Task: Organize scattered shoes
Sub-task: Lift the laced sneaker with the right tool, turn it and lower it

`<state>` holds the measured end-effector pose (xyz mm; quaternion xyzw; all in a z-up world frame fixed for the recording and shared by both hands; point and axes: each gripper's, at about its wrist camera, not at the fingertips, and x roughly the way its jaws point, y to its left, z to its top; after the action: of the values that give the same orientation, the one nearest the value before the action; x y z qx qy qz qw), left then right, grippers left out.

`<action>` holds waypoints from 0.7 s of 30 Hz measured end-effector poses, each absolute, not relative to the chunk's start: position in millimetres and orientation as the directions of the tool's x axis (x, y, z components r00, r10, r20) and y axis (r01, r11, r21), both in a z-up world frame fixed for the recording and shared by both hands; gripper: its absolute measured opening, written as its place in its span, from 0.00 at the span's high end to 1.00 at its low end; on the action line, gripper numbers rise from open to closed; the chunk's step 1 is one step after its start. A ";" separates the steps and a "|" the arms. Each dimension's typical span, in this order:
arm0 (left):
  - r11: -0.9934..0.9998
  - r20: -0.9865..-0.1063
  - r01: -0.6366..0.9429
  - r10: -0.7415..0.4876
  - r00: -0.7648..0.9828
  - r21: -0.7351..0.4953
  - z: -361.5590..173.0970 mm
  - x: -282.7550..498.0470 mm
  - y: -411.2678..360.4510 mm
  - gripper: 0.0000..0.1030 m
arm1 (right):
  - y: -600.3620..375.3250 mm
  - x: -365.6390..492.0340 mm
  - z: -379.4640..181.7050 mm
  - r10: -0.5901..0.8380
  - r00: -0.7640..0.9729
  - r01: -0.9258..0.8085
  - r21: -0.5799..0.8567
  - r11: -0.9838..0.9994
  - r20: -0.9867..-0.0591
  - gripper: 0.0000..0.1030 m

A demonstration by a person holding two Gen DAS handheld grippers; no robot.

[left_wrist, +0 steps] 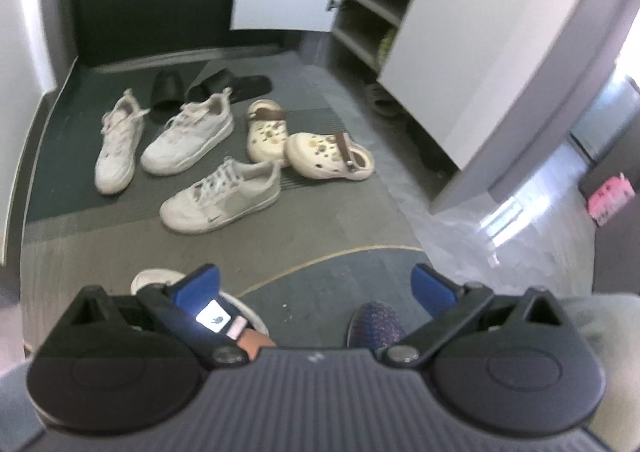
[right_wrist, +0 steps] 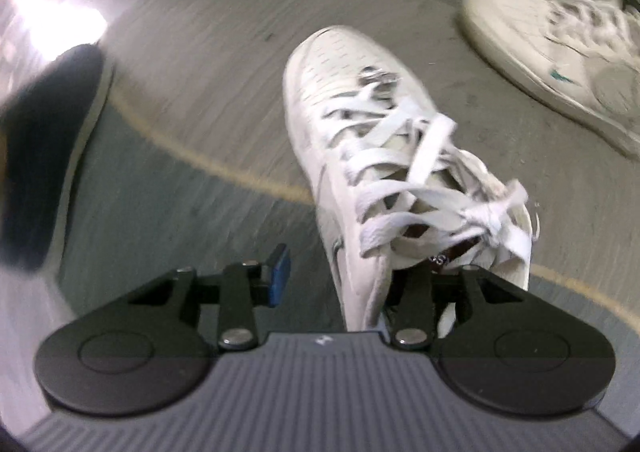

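Note:
In the left wrist view several shoes lie scattered on the floor mat: two white sneakers, a white-and-grey sneaker, a pair of cream clogs and black slides. My left gripper is open and empty, high above the floor. In the right wrist view my right gripper straddles the left wall of a white laced sneaker. Its left blue pad is outside, clear of the shoe; its right finger is inside the opening. The jaws are apart.
An open shoe cabinet with shelves stands at the back right, its white door swung out. The person's dark shoe is below the left gripper. More white sneakers lie right of the held-at shoe.

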<state>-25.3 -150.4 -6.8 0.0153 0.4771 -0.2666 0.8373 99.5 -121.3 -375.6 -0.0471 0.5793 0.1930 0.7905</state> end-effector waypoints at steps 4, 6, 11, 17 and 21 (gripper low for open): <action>0.863 -0.822 0.435 -0.431 0.372 -0.255 -9.7 -14.6 -147.7 0.00 | -125.6 94.5 -375.3 0.223 0.343 -0.181 0.169 0.969 -0.913 0.76; 0.862 -0.826 0.436 -0.432 0.362 -0.260 -10.6 -13.1 -148.4 0.00 | -124.6 92.5 -371.4 0.198 0.377 -0.123 0.163 0.979 -0.905 0.77; 0.858 -0.835 0.449 -0.425 0.351 -0.248 -14.3 -14.9 -152.4 0.00 | -131.8 80.8 -355.9 0.076 0.473 0.138 0.159 0.978 -0.878 0.79; 0.854 -0.832 0.459 -0.427 0.353 -0.244 -14.3 -16.7 -154.4 0.00 | -136.6 89.8 -350.0 0.062 0.481 0.239 0.199 0.950 -0.874 0.87; 0.859 -0.833 0.452 -0.421 0.358 -0.240 -15.1 -15.6 -154.6 0.00 | -130.0 98.0 -355.1 0.062 0.438 0.194 0.162 0.968 -0.897 0.87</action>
<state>-15.6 -154.6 -15.1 0.0156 0.5008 -0.2650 0.8239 98.0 -130.0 -355.1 0.1211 0.5286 -0.0395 0.8393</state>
